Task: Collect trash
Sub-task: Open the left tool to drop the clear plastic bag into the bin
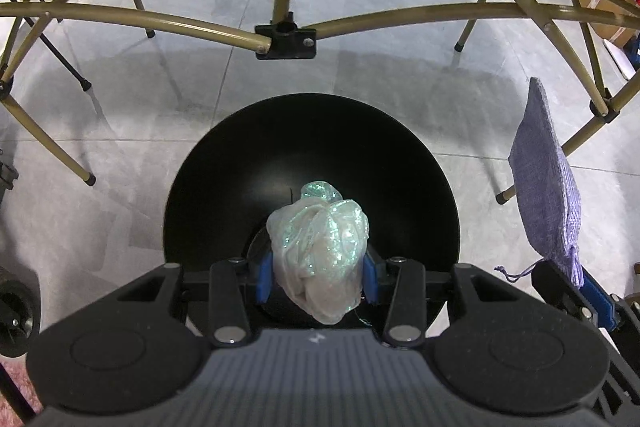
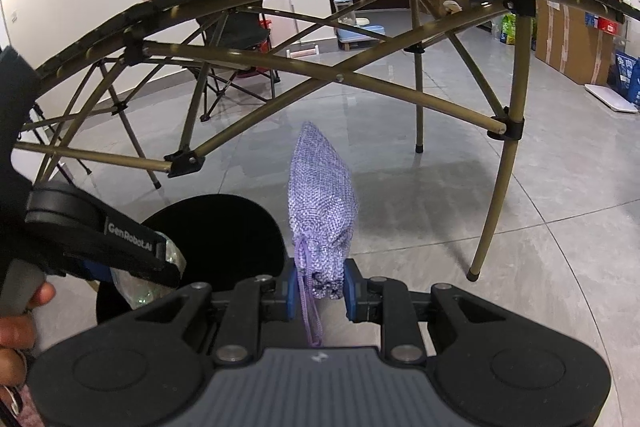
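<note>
Left wrist view: the left gripper [image 1: 318, 277] is seen pinching a crumpled wad of iridescent plastic wrap [image 1: 320, 251] between its blue pads, directly above the open mouth of a round black bin [image 1: 240, 167]. The bin's rim is ringed by bare grey tile floor [image 1: 160, 87], with folding-table legs [image 1: 80, 163] standing apart at left and right. A lilac drawstring pouch [image 1: 546, 187] hangs beyond the bin's right edge.

Right wrist view: the right gripper [image 2: 320, 291] is pressed together on the pouch [image 2: 322, 203] at its gathered neck, just right of the bin [image 2: 224, 227]. The left gripper [image 2: 140, 259] is seen over the bin's left side. Open floor [image 2: 520, 227] lies ahead, under the table frame [image 2: 280, 67].
</note>
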The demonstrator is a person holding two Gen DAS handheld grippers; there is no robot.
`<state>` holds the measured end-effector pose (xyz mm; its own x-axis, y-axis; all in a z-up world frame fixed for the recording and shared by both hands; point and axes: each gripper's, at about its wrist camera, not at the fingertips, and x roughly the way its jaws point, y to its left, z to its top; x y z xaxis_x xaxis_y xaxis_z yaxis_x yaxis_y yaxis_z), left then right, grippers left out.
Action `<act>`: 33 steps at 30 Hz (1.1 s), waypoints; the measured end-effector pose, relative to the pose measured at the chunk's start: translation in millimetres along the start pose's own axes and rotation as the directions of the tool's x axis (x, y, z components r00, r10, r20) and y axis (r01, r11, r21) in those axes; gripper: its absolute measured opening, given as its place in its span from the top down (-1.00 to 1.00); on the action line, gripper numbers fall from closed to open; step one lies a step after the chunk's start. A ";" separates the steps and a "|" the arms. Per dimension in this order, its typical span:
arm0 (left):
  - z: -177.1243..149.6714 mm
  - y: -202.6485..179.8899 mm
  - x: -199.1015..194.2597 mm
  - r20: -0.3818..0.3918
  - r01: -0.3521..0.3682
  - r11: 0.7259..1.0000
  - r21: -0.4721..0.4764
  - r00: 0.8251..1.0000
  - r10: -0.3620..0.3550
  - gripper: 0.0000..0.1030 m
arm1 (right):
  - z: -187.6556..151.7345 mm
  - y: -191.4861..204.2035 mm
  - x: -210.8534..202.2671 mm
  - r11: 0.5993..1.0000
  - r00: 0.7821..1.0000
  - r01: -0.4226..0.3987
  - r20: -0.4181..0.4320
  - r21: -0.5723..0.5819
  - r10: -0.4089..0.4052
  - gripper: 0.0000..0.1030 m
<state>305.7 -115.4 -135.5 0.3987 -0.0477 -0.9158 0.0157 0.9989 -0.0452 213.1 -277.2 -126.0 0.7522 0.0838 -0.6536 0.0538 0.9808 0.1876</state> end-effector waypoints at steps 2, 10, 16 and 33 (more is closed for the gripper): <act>-0.9 -0.1 1.1 -0.003 -0.007 1.000 0.005 1.000 0.007 0.17 | 0.2 -1.4 1.4 1.000 1.000 0.000 -0.002 0.005 0.000 0.58; 2.8 -1.3 7.1 0.009 -0.040 0.999 0.021 0.999 0.039 -0.30 | -0.7 -3.4 3.5 1.000 1.000 0.007 -0.012 0.021 -0.007 0.58; 3.9 2.0 2.2 0.031 -0.033 0.999 0.001 0.999 0.033 -1.00 | -1.1 -3.8 1.9 1.000 1.000 0.005 -0.010 0.019 -0.004 0.58; -0.8 12.6 -4.0 0.021 -0.039 0.999 -0.007 0.999 0.039 -1.00 | -0.6 4.6 -7.4 1.000 1.000 0.001 -0.007 0.005 -0.001 0.58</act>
<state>303.5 -102.6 -132.7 0.4185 -0.0083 -0.9082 -0.0064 0.9999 -0.0121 207.3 -273.1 -120.8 0.7474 0.0843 -0.6590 0.0580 0.9798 0.1911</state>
